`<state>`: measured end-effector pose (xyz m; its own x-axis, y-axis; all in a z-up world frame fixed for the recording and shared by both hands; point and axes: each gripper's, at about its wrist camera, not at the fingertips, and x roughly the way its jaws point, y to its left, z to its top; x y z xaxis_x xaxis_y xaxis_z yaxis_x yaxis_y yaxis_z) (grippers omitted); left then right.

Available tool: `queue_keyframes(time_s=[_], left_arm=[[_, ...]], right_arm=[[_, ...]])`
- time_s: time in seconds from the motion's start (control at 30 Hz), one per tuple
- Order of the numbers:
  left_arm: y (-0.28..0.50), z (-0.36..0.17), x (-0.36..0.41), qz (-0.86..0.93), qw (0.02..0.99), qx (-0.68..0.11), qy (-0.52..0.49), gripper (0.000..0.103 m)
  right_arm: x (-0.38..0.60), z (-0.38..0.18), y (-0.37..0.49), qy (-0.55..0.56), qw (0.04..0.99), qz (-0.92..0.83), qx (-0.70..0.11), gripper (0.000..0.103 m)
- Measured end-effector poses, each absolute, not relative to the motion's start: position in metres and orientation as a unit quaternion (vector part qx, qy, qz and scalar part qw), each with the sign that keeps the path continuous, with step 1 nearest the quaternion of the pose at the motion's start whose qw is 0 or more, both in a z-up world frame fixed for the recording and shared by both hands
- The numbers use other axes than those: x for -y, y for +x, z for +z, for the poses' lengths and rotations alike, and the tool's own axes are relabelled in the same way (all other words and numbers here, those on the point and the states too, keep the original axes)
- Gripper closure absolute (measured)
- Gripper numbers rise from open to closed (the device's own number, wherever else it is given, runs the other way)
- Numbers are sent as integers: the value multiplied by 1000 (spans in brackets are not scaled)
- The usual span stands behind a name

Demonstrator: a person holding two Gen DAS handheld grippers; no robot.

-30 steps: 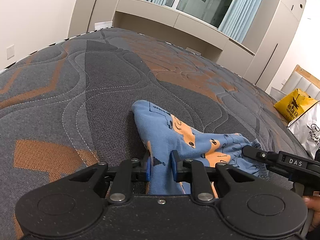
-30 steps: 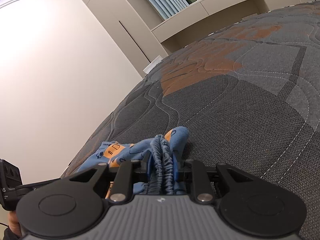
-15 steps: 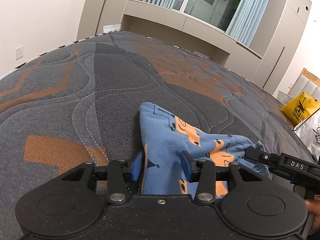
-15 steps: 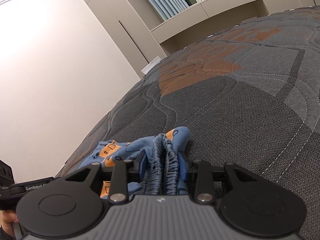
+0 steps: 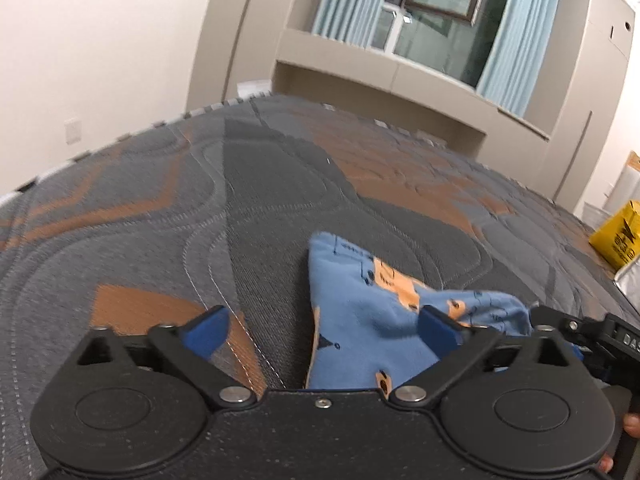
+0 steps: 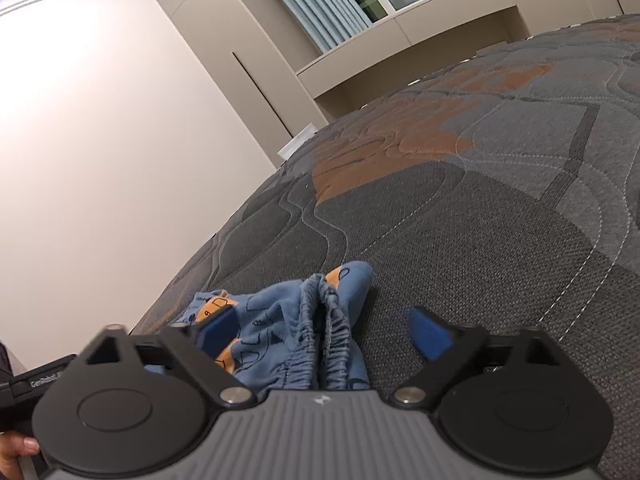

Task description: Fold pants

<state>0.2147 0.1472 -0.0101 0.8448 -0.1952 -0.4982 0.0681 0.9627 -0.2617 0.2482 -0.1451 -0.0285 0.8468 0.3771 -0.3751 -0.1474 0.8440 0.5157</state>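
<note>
Pants (image 5: 360,320) (soft blue knit, orange patches), bunched on quilted mattress (image 5: 200,200)

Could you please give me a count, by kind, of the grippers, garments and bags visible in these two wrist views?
Black two-finger grippers with blue pads: 2, left gripper and right gripper, both open
Blue cotton pants with orange patches: 1, lying on the grey and orange quilted mattress
Bags: 2, yellow plastic bag and silver bag
Total: 5
</note>
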Motion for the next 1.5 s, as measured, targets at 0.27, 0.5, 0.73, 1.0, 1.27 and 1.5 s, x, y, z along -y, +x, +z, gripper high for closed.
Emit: queue_keyframes(time_s=[0.27,0.5,0.73,1.0,1.27,1.5], left_arm=[[172,1,-126,-56,967,-234,-82,1],[129,0,-114,-59,970,-217,-94,1],[89,5,-109,-38,981,-178,-74,1],[52,-5,-103,-33,983,-178,-42,1],[25,-19,-100,-37,982,-184,-37,1],[9,-31,-106,-20,982,-183,-40,1]], right_arm=[[135,-12,207,196,946,132,-220,0],[125,0,158,162,964,112,-179,0],[122,12,113,115,980,89,-136,0],[112,11,62,59,990,76,-104,0],[111,2,21,35,994,50,-86,0],[115,-10,4,38,995,34,-83,0]])
